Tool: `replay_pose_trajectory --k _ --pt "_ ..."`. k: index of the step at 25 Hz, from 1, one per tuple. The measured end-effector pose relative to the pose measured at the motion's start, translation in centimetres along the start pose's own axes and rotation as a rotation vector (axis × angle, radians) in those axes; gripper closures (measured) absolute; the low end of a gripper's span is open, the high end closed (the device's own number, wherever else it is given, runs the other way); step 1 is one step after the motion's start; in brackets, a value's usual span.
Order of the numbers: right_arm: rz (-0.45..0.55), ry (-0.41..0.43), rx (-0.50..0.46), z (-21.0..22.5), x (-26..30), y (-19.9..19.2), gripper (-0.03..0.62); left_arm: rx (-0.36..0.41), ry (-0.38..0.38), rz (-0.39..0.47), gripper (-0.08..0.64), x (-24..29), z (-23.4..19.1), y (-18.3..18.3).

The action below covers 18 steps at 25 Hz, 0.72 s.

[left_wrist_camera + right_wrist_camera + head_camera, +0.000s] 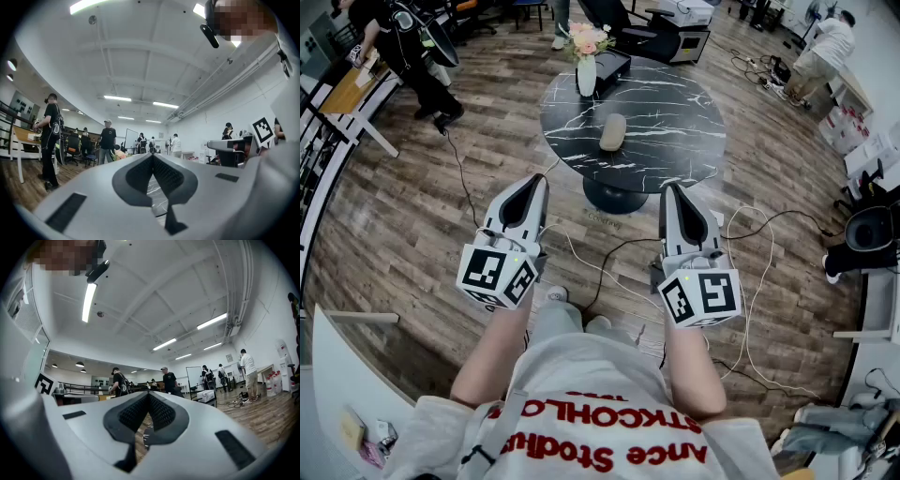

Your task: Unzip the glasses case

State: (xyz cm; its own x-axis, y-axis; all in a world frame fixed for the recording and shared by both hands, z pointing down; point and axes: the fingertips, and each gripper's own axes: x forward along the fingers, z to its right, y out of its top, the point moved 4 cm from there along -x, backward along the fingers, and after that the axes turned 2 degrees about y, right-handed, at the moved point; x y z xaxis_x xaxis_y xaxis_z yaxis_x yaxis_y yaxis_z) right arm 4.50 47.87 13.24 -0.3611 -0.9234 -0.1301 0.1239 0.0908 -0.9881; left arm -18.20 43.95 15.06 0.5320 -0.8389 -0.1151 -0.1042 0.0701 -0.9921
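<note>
In the lower middle of the head view, the left gripper (539, 181) and the right gripper (672, 189) are held side by side in front of the person's chest. Each is clenched on nothing, as both gripper views confirm. The step in hand is judged to be the approach, since the unzipping is not yet begun. To do it well, both grippers should be carried forward and tipped down toward the table, and the jaws parted before arrival. The case body should be steadied by one gripper while the zipper pull, too small to be made out here, is sought by the other. Farther off, in the upper middle of the frame, a round black marble table (675, 141) is seen. The tan glasses case (612, 131) lies near its centre, well apart from both grippers and above the gap between them. A vase of flowers (586, 70) stands just beyond it.
</note>
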Motion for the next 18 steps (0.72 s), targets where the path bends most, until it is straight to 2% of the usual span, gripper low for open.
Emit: replay_pose_trajectory --k 7,13,18 --pt "-0.001 0.013 -0.010 0.1 -0.2 0.2 0.577 -0.003 -0.005 -0.001 0.561 0.5 0.6 -0.1" --pt "0.029 0.014 0.051 0.9 -0.1 0.1 0.575 -0.007 -0.012 -0.004 0.561 1.1 0.8 -0.5" --pt "0.020 0.023 0.056 1.3 1.6 -0.3 0.575 -0.013 -0.011 -0.011 0.561 2.5 -0.2 -0.9"
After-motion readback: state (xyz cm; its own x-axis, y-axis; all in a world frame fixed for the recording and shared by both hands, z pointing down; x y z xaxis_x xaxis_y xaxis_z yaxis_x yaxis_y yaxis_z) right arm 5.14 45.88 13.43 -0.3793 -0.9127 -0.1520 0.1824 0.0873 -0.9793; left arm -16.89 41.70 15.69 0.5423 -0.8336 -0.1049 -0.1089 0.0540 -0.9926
